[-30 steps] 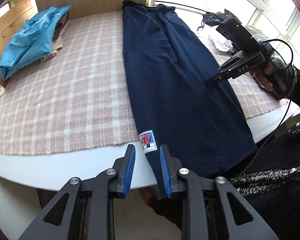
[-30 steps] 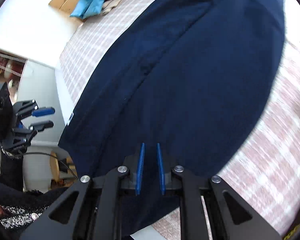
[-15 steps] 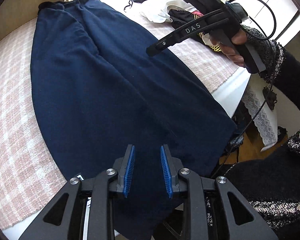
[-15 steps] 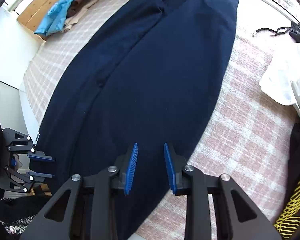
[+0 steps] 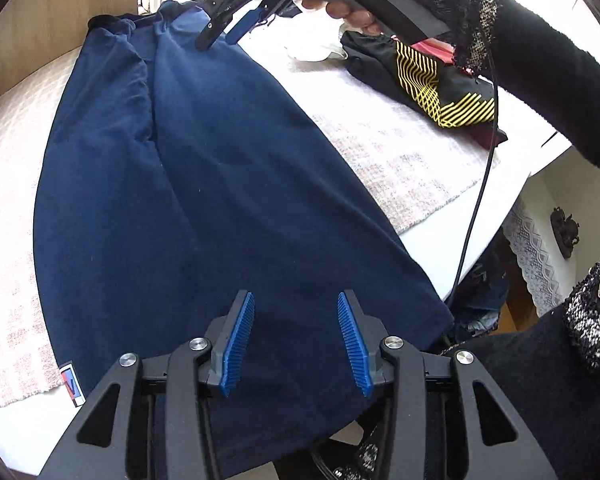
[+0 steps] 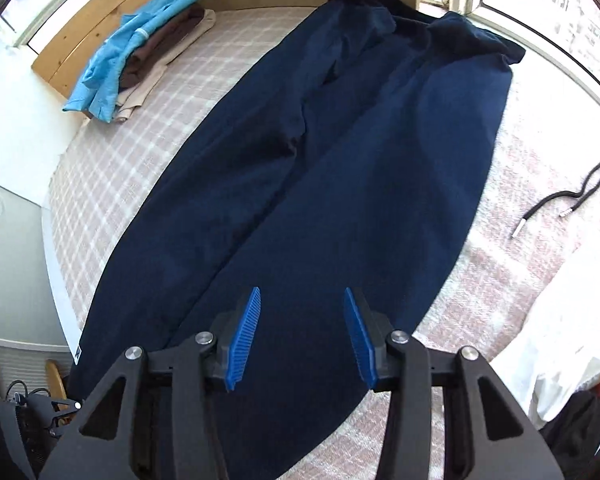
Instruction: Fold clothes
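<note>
far to the left of the right claw, stacked folded clothes with a light blue top on a pink checked blanket. spread flat ahead of and beneath both claws, long navy trousers, hem end nearest, waistband farthest. jaws of the left claw opening, blue pads apart above the fabric, gripping nothing. same for the right claw. to the right, a white garment and a black drawstring.

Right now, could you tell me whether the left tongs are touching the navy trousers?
Cannot tell. In the left wrist view the left tongs, opening with nothing pinched, sit over the navy trousers; neither contact nor gap shows plainly.
</note>
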Demonstrator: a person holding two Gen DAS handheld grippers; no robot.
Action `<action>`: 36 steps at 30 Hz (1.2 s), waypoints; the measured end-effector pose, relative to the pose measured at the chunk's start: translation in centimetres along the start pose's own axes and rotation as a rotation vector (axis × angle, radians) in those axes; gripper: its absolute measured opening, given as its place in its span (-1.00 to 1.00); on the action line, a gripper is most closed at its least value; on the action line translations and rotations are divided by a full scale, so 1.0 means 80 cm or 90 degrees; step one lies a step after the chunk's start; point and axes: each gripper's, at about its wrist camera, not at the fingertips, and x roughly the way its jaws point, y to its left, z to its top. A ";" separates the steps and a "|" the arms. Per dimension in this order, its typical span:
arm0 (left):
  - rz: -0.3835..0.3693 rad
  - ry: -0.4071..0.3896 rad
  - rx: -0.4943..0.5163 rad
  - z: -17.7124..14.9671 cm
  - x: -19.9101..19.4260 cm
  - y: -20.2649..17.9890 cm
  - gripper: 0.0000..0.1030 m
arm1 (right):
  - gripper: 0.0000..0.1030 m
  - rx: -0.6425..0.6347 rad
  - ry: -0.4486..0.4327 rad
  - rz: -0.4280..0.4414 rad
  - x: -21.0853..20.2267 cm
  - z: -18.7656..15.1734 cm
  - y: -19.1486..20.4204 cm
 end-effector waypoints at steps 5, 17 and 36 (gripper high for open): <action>0.006 -0.012 -0.010 0.019 0.038 -0.017 -0.16 | -0.21 -0.124 0.045 -0.103 0.022 -0.020 0.015; 0.047 -0.030 0.007 0.057 0.057 -0.052 -0.09 | -0.38 -0.083 -0.016 -0.091 0.014 0.026 -0.011; 0.219 -0.051 -0.154 0.048 0.027 0.041 -0.08 | -0.06 -0.006 0.020 0.106 0.118 0.208 0.048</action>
